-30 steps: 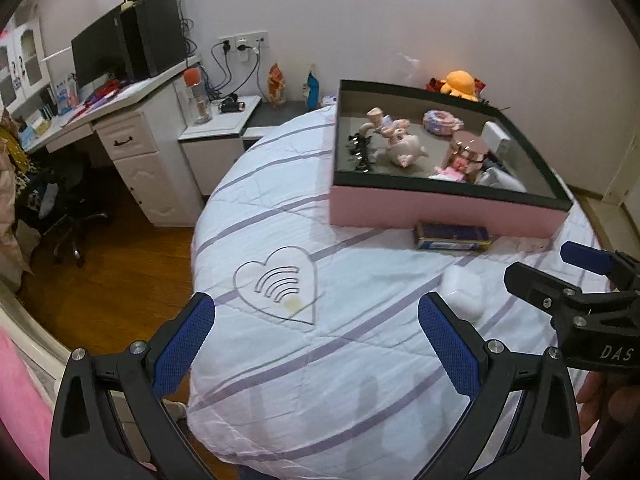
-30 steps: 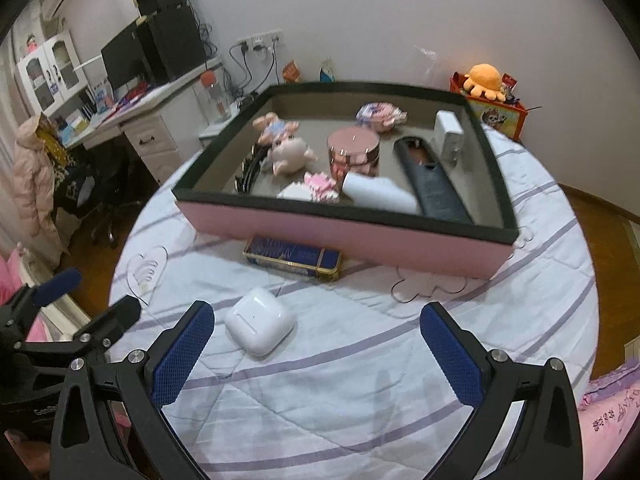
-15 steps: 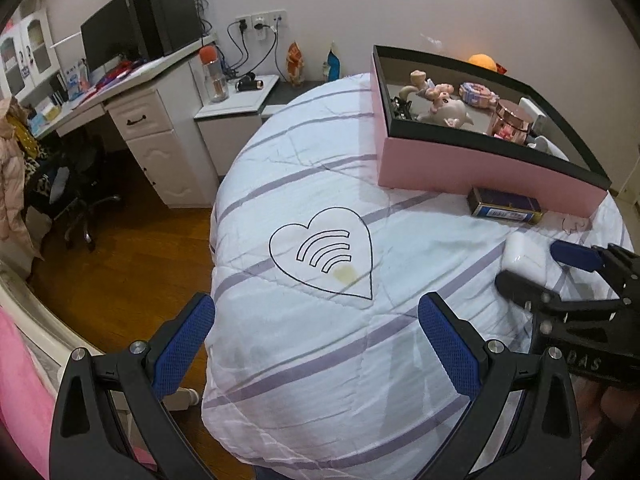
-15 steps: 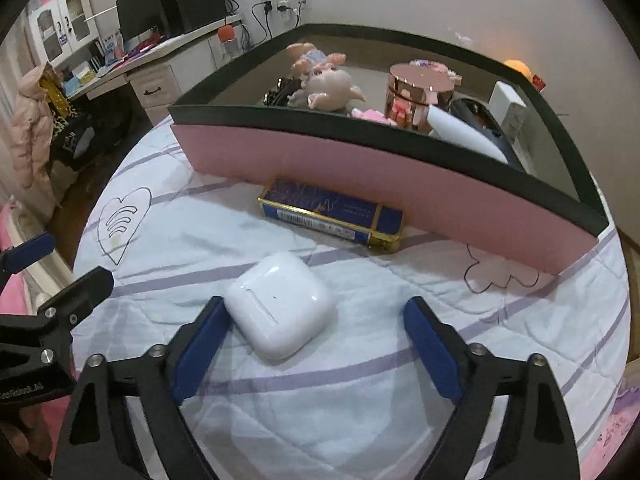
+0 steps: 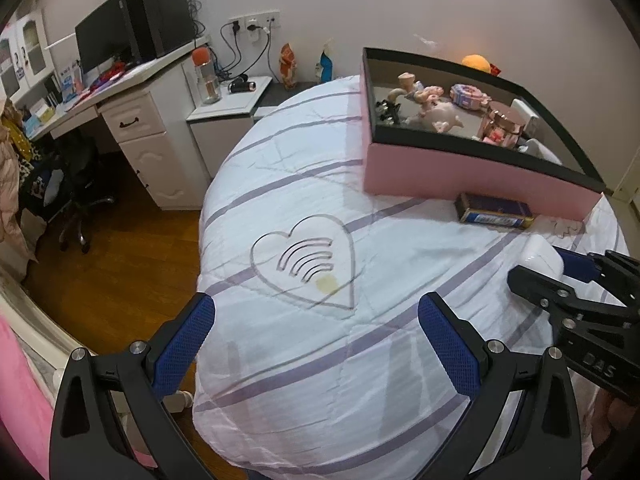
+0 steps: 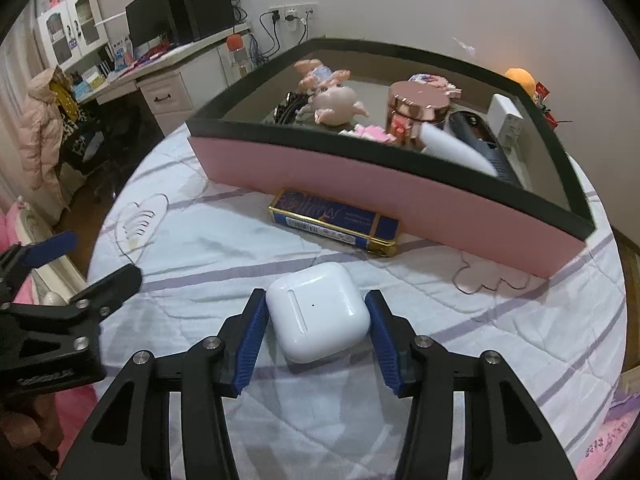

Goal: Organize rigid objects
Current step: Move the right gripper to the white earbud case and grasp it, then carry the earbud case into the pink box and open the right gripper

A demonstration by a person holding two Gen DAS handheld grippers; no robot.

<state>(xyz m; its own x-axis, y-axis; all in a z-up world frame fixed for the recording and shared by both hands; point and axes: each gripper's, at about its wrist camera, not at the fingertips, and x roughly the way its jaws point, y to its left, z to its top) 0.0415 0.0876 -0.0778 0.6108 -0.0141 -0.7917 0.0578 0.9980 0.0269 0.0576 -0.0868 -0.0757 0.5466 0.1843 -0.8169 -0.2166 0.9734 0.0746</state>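
Note:
A white earbud case (image 6: 318, 316) lies on the striped bedspread. My right gripper (image 6: 318, 332) has its blue pads on both sides of the case, touching or nearly touching it; the case still rests on the bed. It also shows at the right of the left wrist view (image 5: 540, 258). A blue and gold flat box (image 6: 334, 222) lies against the pink storage box (image 6: 400, 184), which holds a pig toy (image 6: 334, 104), a rose-gold jar (image 6: 418, 110) and several other items. My left gripper (image 5: 316, 344) is open and empty over the bed's near left part.
A white desk with drawers (image 5: 136, 136), a monitor and a black chair (image 5: 76, 196) stand left of the bed across wooden floor. A white nightstand (image 5: 228, 108) stands at the bed's far left. The bed edge (image 5: 200, 264) drops to the floor on the left.
My right gripper moved forward and down and narrowed its jaws around the earbud case. My left gripper drew back and turned a little, still open.

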